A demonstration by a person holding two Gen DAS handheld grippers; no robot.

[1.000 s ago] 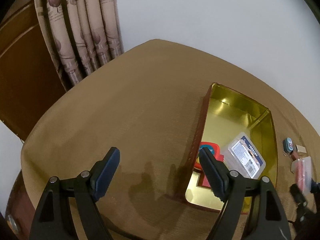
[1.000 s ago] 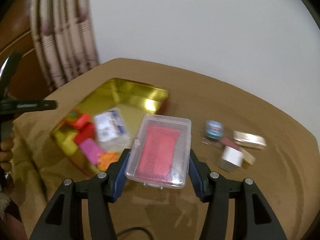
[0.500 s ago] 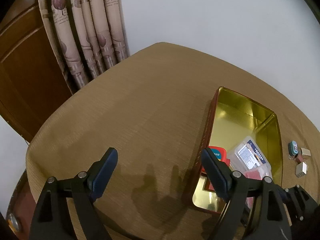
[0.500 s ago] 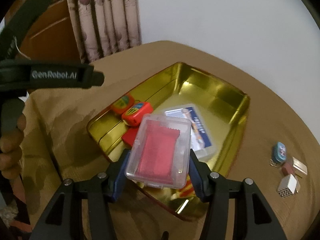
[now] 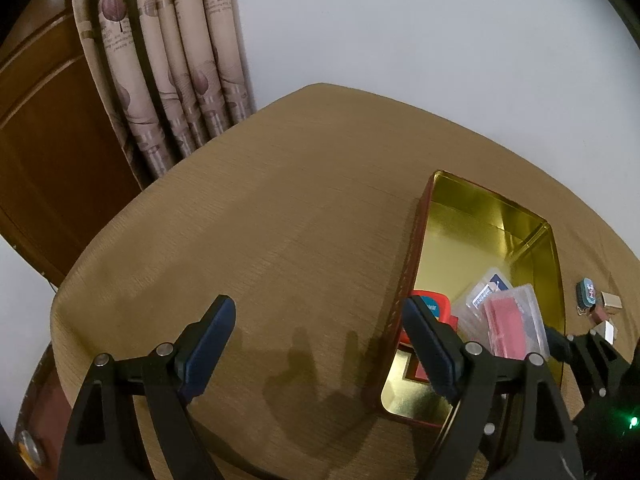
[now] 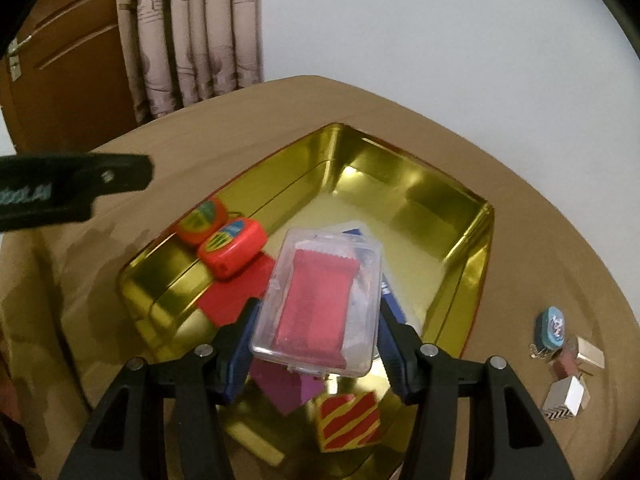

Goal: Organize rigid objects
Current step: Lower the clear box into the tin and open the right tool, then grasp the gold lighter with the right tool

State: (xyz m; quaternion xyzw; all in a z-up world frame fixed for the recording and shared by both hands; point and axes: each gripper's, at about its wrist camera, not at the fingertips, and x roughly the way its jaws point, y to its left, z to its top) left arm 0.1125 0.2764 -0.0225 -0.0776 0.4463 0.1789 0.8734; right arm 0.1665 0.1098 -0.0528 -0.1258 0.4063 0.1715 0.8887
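Your right gripper (image 6: 316, 356) clamps the clear case (image 6: 320, 304) above the tin (image 6: 476, 264) | left gripper (image 5: 316, 344) wide open, idle | tin holds several items | four small bits (image 6: 564, 364) left beside it, by my count

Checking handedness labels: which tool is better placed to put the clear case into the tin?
Right. The right tool already grips the clear case above the tin; the left tool is open, beside it.

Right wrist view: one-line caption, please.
Right hand-held gripper holds clear plastic case over gold tin.
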